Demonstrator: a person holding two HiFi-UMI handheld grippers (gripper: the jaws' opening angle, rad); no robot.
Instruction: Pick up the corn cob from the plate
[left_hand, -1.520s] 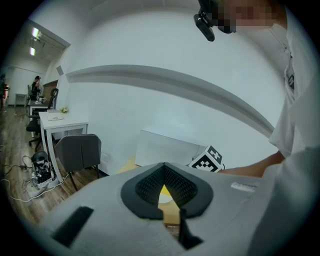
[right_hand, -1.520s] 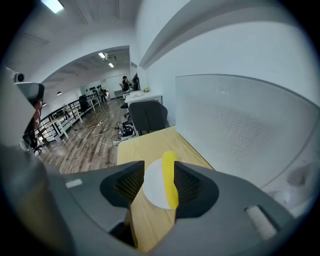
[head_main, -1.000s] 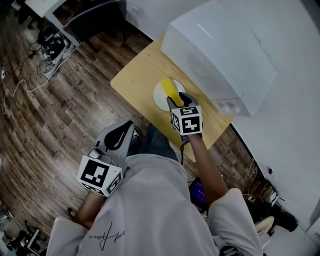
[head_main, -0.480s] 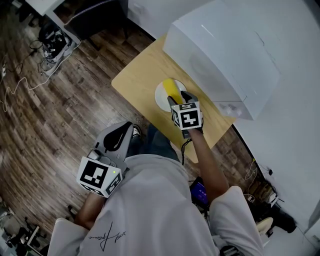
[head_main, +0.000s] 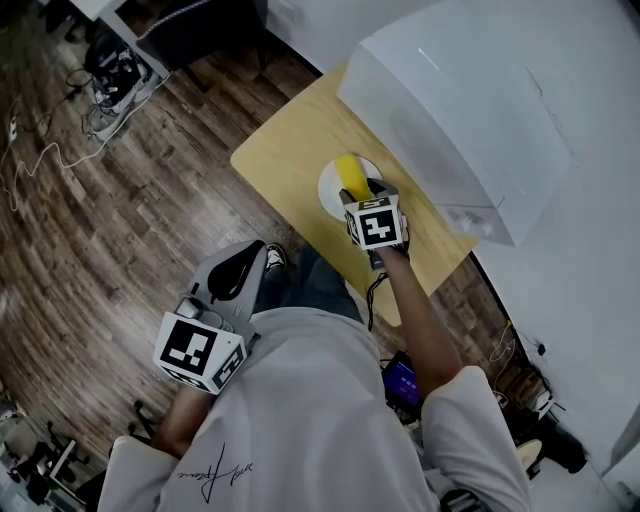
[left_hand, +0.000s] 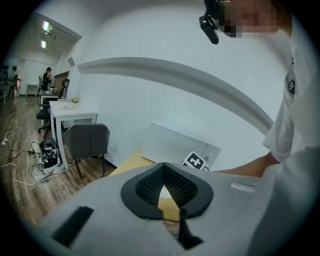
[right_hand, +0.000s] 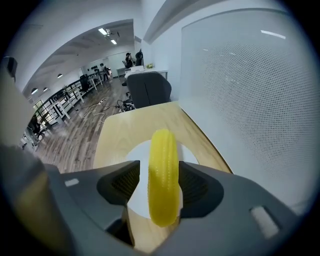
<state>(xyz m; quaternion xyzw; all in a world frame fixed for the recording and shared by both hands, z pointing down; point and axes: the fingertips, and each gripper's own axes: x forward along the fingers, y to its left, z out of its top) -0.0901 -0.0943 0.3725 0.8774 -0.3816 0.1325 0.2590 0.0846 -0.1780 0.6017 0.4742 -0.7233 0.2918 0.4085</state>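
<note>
The right claw (right_hand: 162, 184) has just been opening wide. The corn cob (right_hand: 163, 160) lies on the white plate (right_hand: 136, 156) on the surface (right_hand: 127, 131), between the claw's two sides, not squeezed yet. It should stay around the cob's middle and squeeze gently.

Yellow corn cob (right_hand: 163, 180), white plate (right_hand: 136, 154).
Pale wood-grain desk (head_main: 290, 160), dark brown plank floor (head_main: 120, 220), white box (right_hand: 240, 100) with a fine dotted pattern.

corn cob (right_hand: 163, 175): yellow; whole; lying flat on plate (right_hand: 136, 155) | plate: white; round
</note>
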